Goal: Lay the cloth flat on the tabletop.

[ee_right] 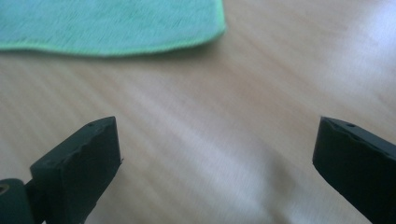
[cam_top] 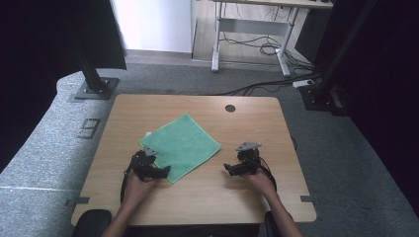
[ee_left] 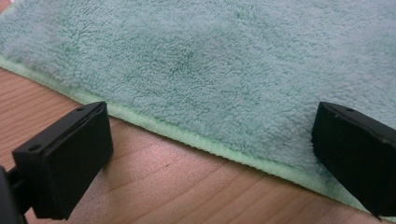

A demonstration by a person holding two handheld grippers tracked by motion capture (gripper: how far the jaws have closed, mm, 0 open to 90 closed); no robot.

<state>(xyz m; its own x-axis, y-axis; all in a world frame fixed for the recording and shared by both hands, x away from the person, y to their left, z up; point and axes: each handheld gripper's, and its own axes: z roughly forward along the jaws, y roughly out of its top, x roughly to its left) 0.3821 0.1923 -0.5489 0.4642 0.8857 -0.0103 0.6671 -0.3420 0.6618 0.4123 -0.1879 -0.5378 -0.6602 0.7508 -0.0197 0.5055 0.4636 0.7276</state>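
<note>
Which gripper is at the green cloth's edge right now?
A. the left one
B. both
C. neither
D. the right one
A: the left gripper has its open jaws straddling the hem of the cloth, while the right gripper is open over bare table, apart from the cloth's corner.
</note>
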